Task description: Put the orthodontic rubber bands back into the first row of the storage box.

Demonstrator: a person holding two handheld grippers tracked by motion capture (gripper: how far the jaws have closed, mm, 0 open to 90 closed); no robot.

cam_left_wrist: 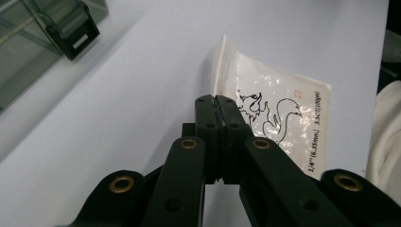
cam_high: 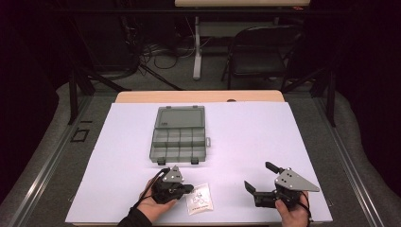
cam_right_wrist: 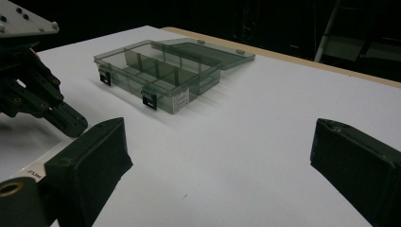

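The small clear plastic zip bag printed with a black squirrel outline (cam_left_wrist: 276, 118) is lying flat on the white worktop (cam_high: 246, 132), on the person's side of the smoke-grey compartment box with its lid swung open (cam_high: 179, 138) and well apart from it. The left claw (cam_left_wrist: 218, 105) is pointing at the bag's near corner, jaws pressed together with the bag's edge apparently pinched between the tips; contact is partly hidden. The bag's long axis is running away from this claw. The right claw (cam_high: 259, 182), jaws spread and holding nothing, is resting farther from the bag, on its opposite side.
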